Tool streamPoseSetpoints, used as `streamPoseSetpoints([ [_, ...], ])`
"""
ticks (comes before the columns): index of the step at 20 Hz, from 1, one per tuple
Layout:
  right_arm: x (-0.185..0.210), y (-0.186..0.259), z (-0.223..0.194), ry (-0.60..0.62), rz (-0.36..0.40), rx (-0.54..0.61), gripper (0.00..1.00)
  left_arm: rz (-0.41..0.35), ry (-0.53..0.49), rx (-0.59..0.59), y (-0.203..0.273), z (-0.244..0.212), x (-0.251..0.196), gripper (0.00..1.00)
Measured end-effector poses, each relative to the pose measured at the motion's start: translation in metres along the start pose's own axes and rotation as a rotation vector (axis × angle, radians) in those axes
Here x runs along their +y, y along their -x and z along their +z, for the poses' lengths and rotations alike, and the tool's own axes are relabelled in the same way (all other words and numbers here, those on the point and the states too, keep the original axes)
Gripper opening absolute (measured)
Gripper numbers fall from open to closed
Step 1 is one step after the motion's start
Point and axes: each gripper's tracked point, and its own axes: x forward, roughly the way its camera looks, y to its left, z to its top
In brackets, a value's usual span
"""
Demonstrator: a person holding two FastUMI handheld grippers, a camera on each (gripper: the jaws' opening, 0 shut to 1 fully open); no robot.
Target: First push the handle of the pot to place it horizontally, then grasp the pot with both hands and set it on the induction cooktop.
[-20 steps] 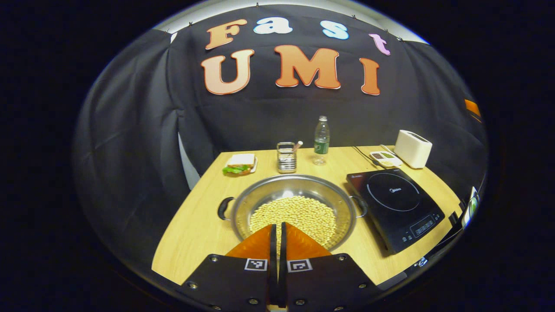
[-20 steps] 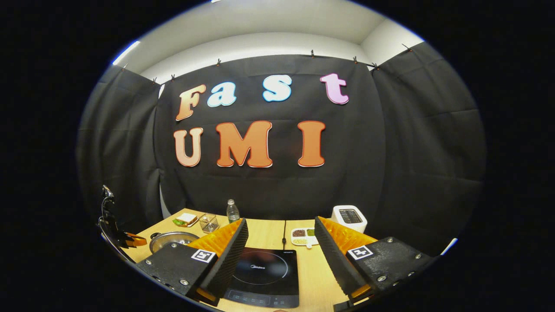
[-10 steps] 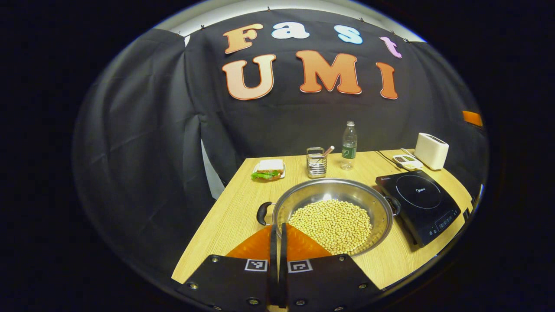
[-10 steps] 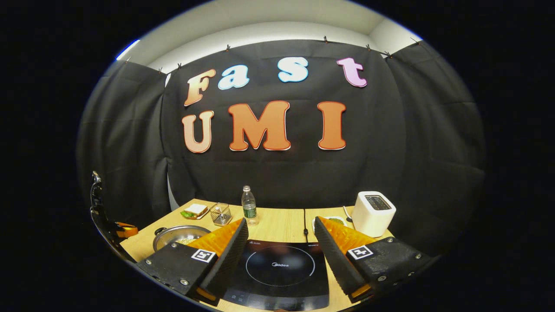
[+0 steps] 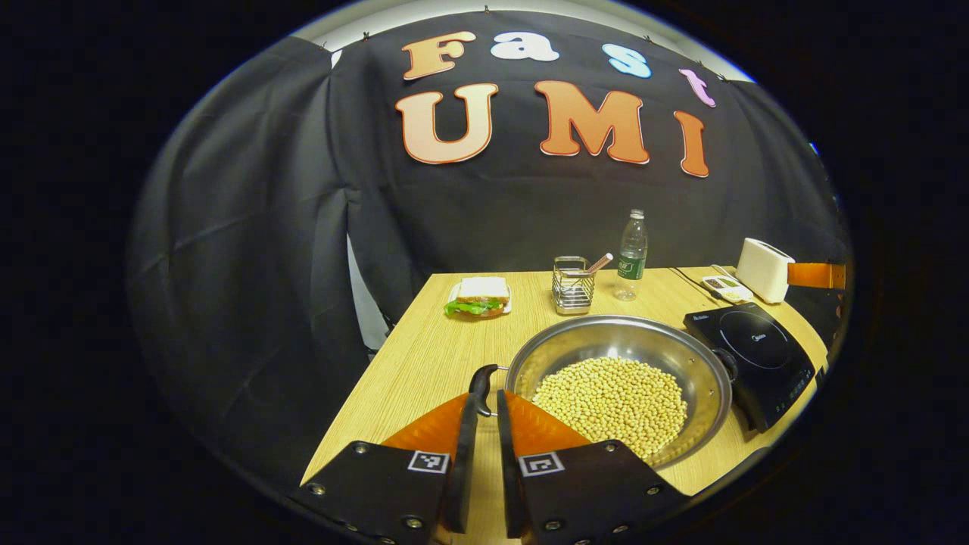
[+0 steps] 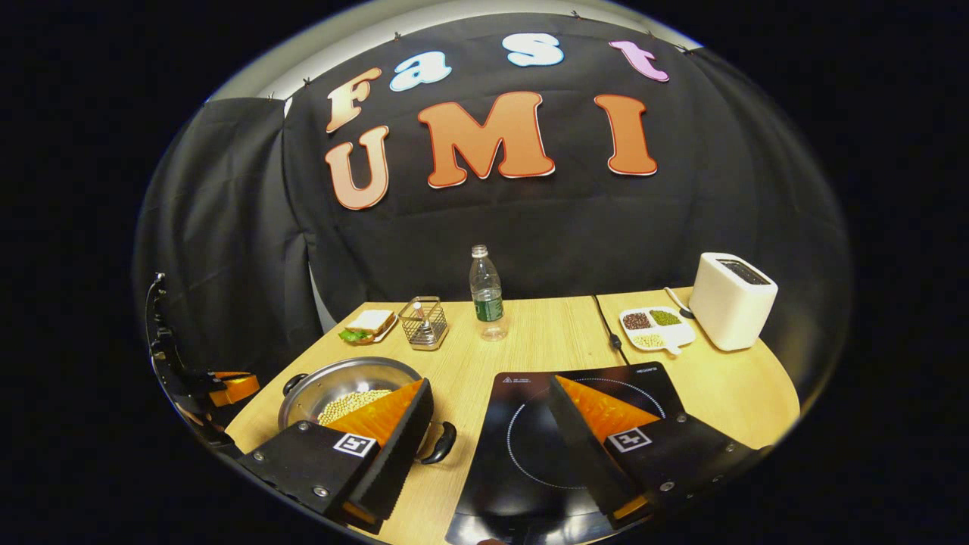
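A wide steel pot (image 5: 666,344) of pale beans (image 5: 613,397) sits on the wooden table (image 5: 424,356), with one black handle on each side. My left gripper (image 5: 484,399) is at the pot's left handle (image 5: 481,377). Its fingers stand a narrow gap apart, open, and the handle loop lies just at their tips. In the right gripper view the pot (image 6: 344,376) is at the left and the black induction cooktop (image 6: 522,446) is beside it. My right gripper (image 6: 490,384) hangs wide open over the cooktop's left edge, with the pot's right handle (image 6: 443,443) by its left finger.
At the back of the table stand a sandwich on a plate (image 6: 369,324), a wire holder (image 6: 424,324), a water bottle (image 6: 487,295), a divided dish of grains (image 6: 652,329) and a white toaster (image 6: 730,299). A black cable (image 6: 609,325) runs to the cooktop.
My left gripper has moved left to the pot's left handle and its fingers have parted slightly. My right gripper has tipped down over the cooktop, bringing the pot's right handle into its view.
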Motion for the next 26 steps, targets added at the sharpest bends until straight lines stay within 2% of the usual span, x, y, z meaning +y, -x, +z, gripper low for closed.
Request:
streamPoseSetpoints([
  [3,0.016,-0.022,-0.015,-0.036,-0.021,0.014,0.95,-0.011,0.027,0.007,-0.025,-0.003,0.007,0.26],
  [5,0.024,-0.034,-0.028,-0.039,-0.043,0.022,0.95,-0.025,0.043,0.014,-0.038,-0.005,0.01,0.48],
  [6,0.026,-0.037,-0.036,-0.037,-0.06,0.027,0.95,-0.033,0.043,0.015,-0.044,-0.006,0.009,0.64],
  [10,0.035,-0.052,-0.06,-0.034,-0.117,0.048,0.95,-0.073,0.028,0.035,-0.06,-0.014,0.009,0.64],
  [13,0.047,-0.062,-0.079,-0.051,-0.107,0.093,0.96,-0.101,0.032,0.058,-0.071,-0.022,0.004,0.64],
  [17,0.044,-0.07,-0.09,-0.037,-0.137,0.106,0.96,-0.13,0.039,0.088,-0.081,-0.032,0.001,0.64],
  [26,0.06,-0.082,-0.12,-0.05,-0.104,0.182,0.95,-0.146,0.062,0.145,-0.097,-0.05,-0.003,0.65],
])
